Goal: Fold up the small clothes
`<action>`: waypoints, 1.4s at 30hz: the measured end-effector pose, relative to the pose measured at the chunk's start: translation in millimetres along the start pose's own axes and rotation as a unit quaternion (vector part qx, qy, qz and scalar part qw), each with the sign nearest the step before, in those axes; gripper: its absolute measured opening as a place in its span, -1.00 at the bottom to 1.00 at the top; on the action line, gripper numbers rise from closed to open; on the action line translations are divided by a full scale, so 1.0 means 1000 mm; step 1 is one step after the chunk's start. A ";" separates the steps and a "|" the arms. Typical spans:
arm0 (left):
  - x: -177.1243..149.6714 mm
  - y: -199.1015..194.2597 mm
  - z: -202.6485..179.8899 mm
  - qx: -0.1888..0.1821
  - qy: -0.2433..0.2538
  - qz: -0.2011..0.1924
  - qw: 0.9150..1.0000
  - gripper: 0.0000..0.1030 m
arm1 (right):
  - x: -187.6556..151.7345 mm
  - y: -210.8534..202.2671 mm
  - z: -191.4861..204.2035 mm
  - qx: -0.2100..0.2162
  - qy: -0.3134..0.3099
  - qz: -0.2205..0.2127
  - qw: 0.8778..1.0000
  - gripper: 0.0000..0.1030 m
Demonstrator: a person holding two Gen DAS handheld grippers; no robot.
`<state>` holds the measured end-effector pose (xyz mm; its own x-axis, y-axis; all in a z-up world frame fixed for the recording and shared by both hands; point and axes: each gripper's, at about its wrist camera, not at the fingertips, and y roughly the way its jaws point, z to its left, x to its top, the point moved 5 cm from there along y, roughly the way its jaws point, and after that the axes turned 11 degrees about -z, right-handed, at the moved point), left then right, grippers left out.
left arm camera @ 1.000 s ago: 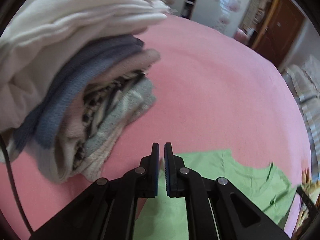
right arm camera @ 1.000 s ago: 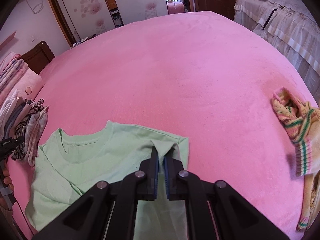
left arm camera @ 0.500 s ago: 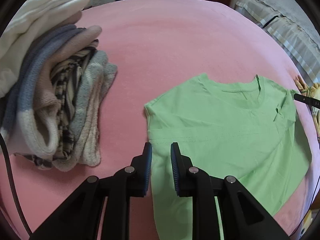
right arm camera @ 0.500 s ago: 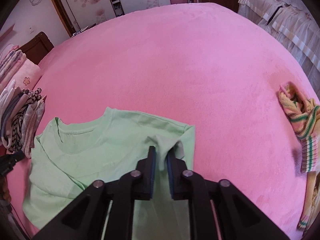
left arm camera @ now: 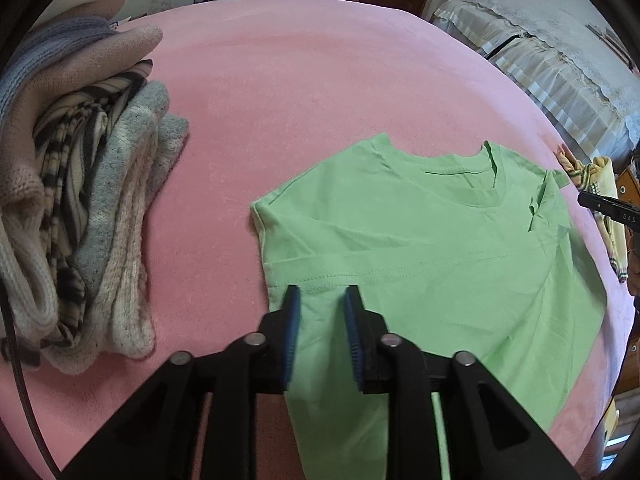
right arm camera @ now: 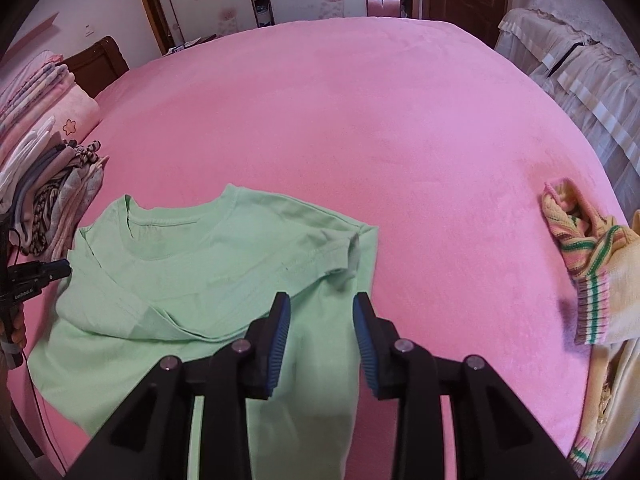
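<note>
opening: left hand-held gripper [left arm camera: 319, 298] | opening: right hand-held gripper [right arm camera: 322, 306] | both released above green t-shirt [left arm camera: 420, 248]

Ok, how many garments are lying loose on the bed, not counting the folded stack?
2: the green T-shirt spread out under both grippers, and a yellow striped knit crumpled at the bed's right edge. More may lie out of frame.
</note>
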<state>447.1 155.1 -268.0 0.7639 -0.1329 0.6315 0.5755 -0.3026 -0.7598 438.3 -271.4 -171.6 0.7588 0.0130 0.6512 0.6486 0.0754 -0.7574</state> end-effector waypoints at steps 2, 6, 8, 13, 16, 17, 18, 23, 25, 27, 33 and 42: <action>-0.002 -0.001 0.002 0.008 0.006 -0.004 1.000 -0.29 | -0.002 0.000 -0.002 0.004 0.004 0.000 1.000 -0.37; -0.003 0.002 0.001 0.029 0.015 -0.008 0.999 -0.26 | -0.006 0.002 -0.003 0.005 0.007 0.000 1.000 -0.37; -0.004 0.007 0.002 0.038 0.011 -0.004 0.999 -0.25 | -0.007 0.002 -0.003 0.004 0.006 -0.001 1.000 -0.37; -0.004 0.015 0.004 0.022 -0.016 0.007 1.000 -0.20 | -0.008 0.001 0.000 0.004 -0.002 -0.005 1.000 -0.37; 0.001 0.018 0.001 0.014 -0.026 0.002 1.000 -0.62 | -0.007 0.000 0.001 0.001 -0.013 -0.004 1.000 -0.37; 0.002 0.018 0.002 0.014 -0.031 0.001 0.999 -0.71 | -0.006 0.000 0.000 -0.002 -0.019 -0.005 1.000 -0.37; 0.003 0.017 0.003 0.017 -0.033 -0.001 0.999 -0.72 | -0.006 -0.001 -0.001 -0.004 -0.024 -0.006 1.000 -0.37; 0.005 0.011 -0.002 0.030 -0.019 -0.015 0.999 -0.82 | -0.003 -0.004 -0.005 -0.001 -0.055 -0.013 0.998 -0.37; 0.006 0.008 -0.005 0.036 -0.011 -0.021 0.999 -0.83 | -0.002 -0.001 -0.005 -0.007 -0.076 -0.015 0.997 -0.37; 0.006 0.006 -0.008 0.043 -0.007 -0.024 0.999 -0.83 | -0.001 0.004 -0.006 -0.015 -0.103 -0.020 0.994 -0.37; 0.008 -0.004 -0.017 0.082 0.016 -0.026 0.996 -0.82 | 0.004 0.033 0.003 -0.033 -0.165 -0.010 0.986 -0.37; 0.022 -0.028 -0.024 0.143 0.033 -0.074 0.986 -0.82 | 0.029 0.074 0.013 -0.071 -0.159 -0.008 0.985 -0.38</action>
<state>440.6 138.3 -229.0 0.6506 -0.1714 0.7398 0.7449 -0.0457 -0.6656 507.0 -252.4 -208.0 0.7062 0.3261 0.6285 0.6792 -0.0612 -0.7314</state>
